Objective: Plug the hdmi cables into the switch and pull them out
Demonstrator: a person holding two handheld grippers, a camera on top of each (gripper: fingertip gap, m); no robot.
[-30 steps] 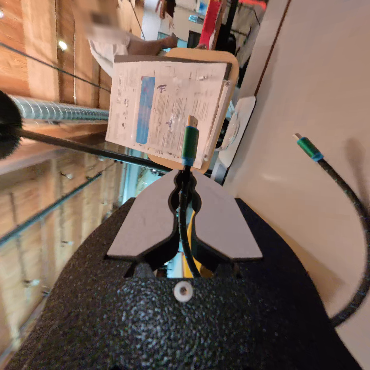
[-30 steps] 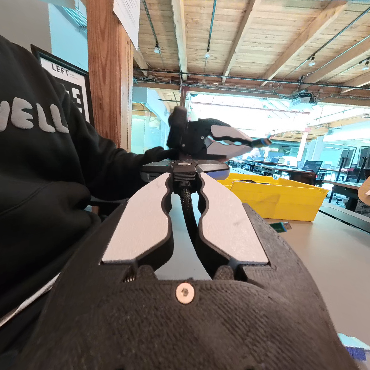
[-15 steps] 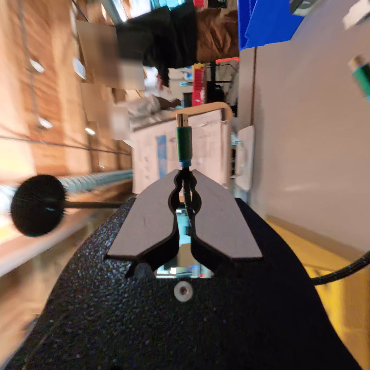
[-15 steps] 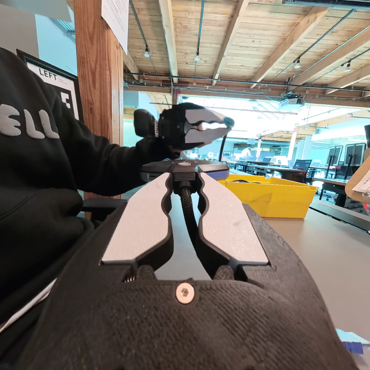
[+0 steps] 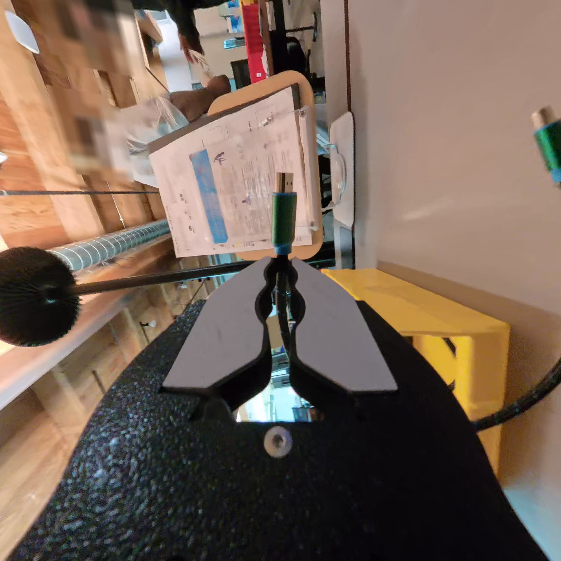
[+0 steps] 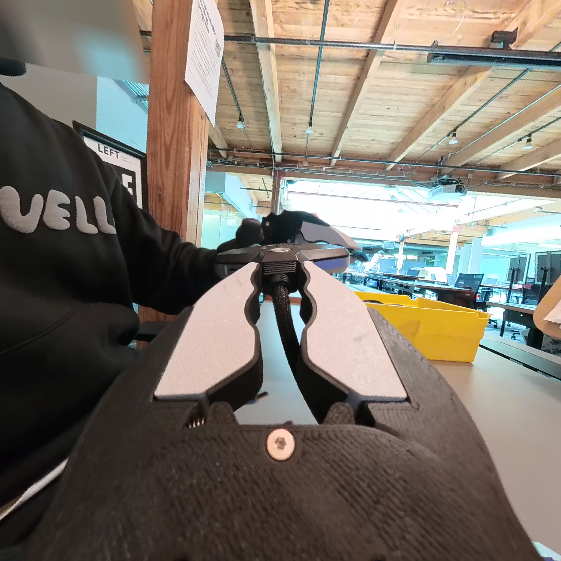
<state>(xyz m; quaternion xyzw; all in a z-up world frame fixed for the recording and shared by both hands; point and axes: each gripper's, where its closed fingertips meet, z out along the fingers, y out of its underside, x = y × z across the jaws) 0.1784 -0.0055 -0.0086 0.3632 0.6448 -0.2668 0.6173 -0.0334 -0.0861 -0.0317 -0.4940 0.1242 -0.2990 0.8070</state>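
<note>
My left gripper (image 5: 280,264) is shut on a black braided HDMI cable; its green plug (image 5: 283,212) with a metal tip sticks out ahead, in the air. A second green plug (image 5: 549,148) on a braided cable (image 5: 516,403) lies on the table at the right edge. My right gripper (image 6: 280,274) is shut on the ribbed collar of the braided cable at the black switch (image 6: 282,254), holding the switch level above the table. The left gripper (image 6: 306,230) shows just behind the switch, its plug tip (image 6: 359,256) past the switch's right end.
A yellow bin (image 6: 425,326) stands on the grey table (image 6: 501,409) behind the switch; it also shows in the left wrist view (image 5: 425,318). A clipboard with papers (image 5: 243,182) stands beyond. The person's black sleeve (image 6: 91,273) fills the left. A black fuzzy ball on a rod (image 5: 33,294) is at the left.
The left gripper, with its plug, has come down from above the switch to just behind it and has turned. The right gripper holds the switch steady.
</note>
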